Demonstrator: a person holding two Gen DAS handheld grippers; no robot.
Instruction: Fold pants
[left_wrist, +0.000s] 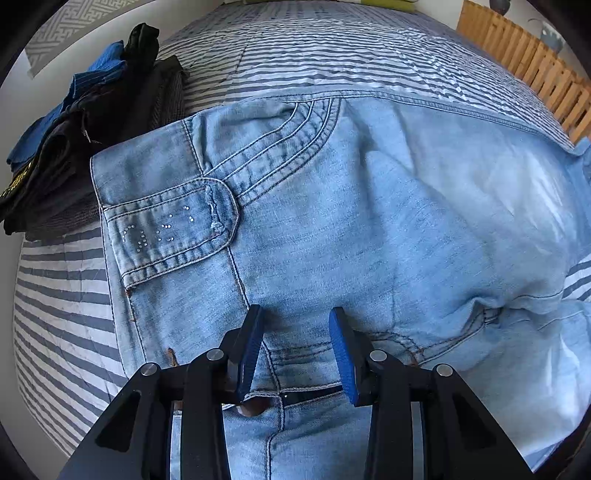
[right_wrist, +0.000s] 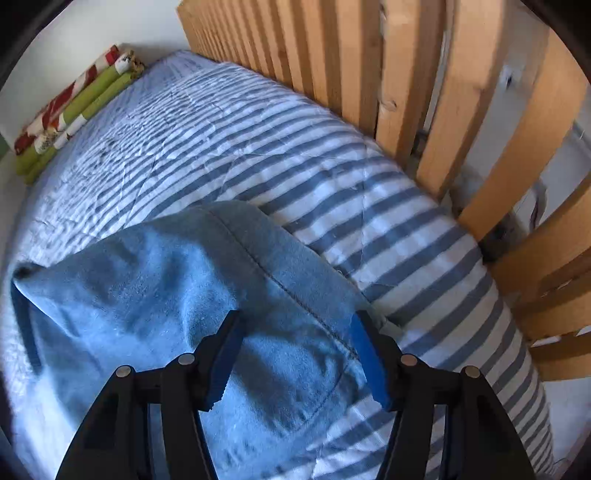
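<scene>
Nearby, dark folded clothes (left_wrist: 74, 147) beside jeans (left_wrist: 332, 221), slatted wooden rail (right_wrist: 443, 110) bordering striped bedcover (right_wrist: 258, 147)

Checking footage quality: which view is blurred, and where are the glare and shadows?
Left wrist: sharp, fisheye-bent, with sun glare on the jeans. Right wrist: motion-blurred, especially the slats; the claw shadows the denim.

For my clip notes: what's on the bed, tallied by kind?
Light blue jeans: 1
Pile of dark and blue clothes, garments not separable: 1
Green and red-white folded textiles, stacked by the wall: 1 stack
Total: 3
</scene>
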